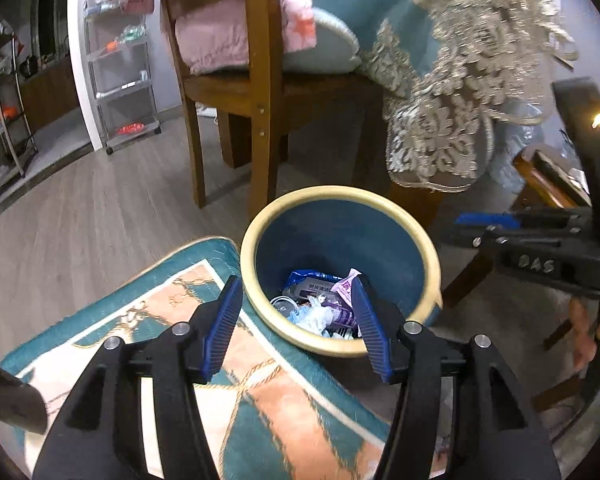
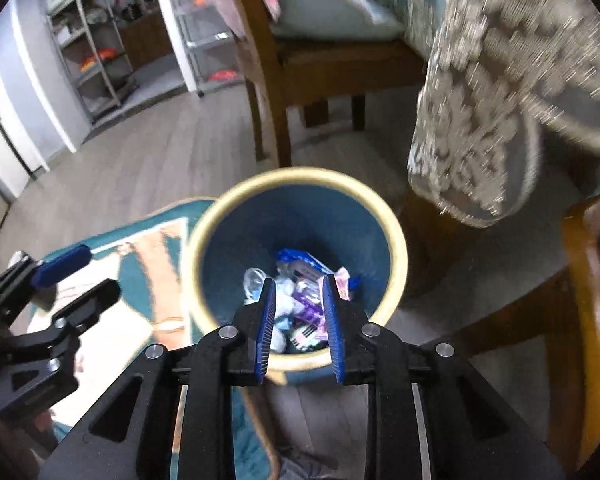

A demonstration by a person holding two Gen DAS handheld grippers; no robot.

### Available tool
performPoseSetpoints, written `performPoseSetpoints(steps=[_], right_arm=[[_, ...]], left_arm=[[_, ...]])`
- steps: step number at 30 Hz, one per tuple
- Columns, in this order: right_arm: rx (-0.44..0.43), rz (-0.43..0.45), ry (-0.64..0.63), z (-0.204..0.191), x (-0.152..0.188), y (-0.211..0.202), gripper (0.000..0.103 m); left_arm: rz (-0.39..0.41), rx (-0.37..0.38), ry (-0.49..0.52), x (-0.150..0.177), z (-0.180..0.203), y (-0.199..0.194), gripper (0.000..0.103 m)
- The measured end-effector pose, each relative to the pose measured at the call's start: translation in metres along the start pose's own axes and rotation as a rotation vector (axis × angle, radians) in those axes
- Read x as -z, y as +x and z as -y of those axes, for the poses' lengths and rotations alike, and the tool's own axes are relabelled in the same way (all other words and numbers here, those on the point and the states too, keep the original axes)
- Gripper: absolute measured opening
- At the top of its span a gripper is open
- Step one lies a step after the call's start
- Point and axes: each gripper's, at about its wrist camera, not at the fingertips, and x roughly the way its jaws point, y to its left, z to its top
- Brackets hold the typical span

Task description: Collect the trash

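From the left wrist, the left gripper (image 1: pixel 296 312) stands apart and empty above the trash bin (image 1: pixel 430 268), which sits on the floor beside a rug (image 1: pixel 180 300). From the right wrist, the right gripper (image 2: pixel 299 312) is slightly apart, empty, over wrappers (image 2: pixel 300 276) inside the bin.

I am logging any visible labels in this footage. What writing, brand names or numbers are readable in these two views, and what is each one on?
"DAS", roughly, in raised letters on the black body of the right gripper; the first letter is uncertain.
Printed characters on the blue and white packet in the bin: too small to read.
Print on the purple wrapper beside it: too blurred to read.
Nothing readable in the right wrist view.
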Motion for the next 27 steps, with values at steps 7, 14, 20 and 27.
performPoseSetpoints(steps=[7, 14, 20, 27], right_arm=[[-0.003, 0.042, -0.020, -0.007, 0.029, -0.058, 0.031], [0.042, 0.088, 0.036, -0.007, 0.054, -0.083, 0.078], [0.030, 0.103, 0.030, -0.013, 0.052, -0.084, 0.082], [0.033, 0.102, -0.009, -0.023, 0.054, -0.083, 0.082]], left_arm=[[0.031, -0.007, -0.020, 0.008, 0.003, -0.063, 0.075], [0.045, -0.051, -0.044, 0.021, 0.006, -0.093, 0.096], [0.010, -0.121, 0.001, 0.029, 0.011, -0.085, 0.097], [0.010, -0.124, -0.013, 0.030, 0.007, -0.086, 0.097]])
